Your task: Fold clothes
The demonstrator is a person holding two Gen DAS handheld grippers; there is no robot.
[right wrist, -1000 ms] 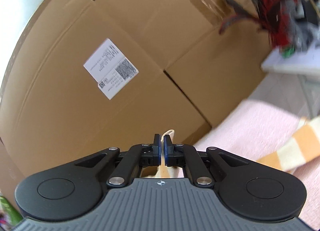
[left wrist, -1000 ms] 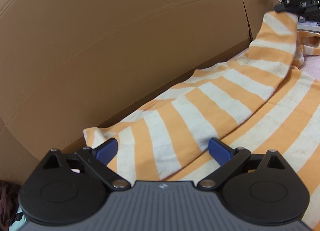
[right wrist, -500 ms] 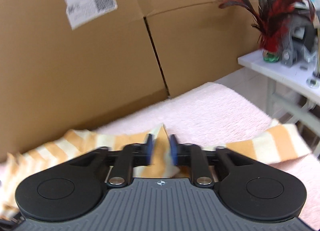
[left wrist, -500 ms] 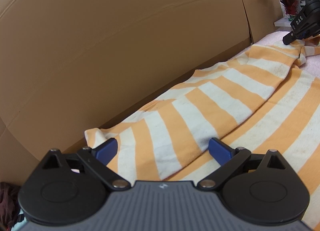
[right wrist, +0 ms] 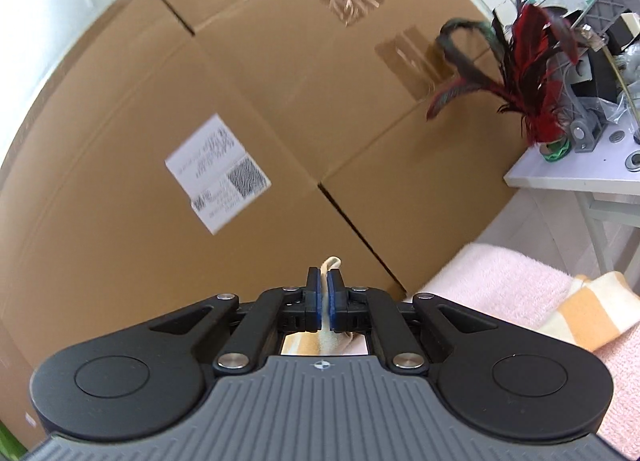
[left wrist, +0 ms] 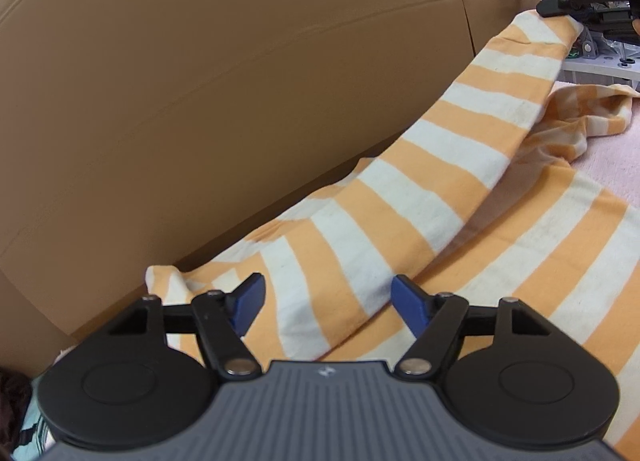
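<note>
Left gripper (left wrist: 326,303): released, blue pads wide apart, low over the near end of the garment.
Striped garment (left wrist: 400,197): lies on the pink towel (left wrist: 612,165), far corner lifted.
Right gripper (right wrist: 324,303): clenched on the cloth corner.
Cardboard boxes (left wrist: 200,81): directly behind.
</note>
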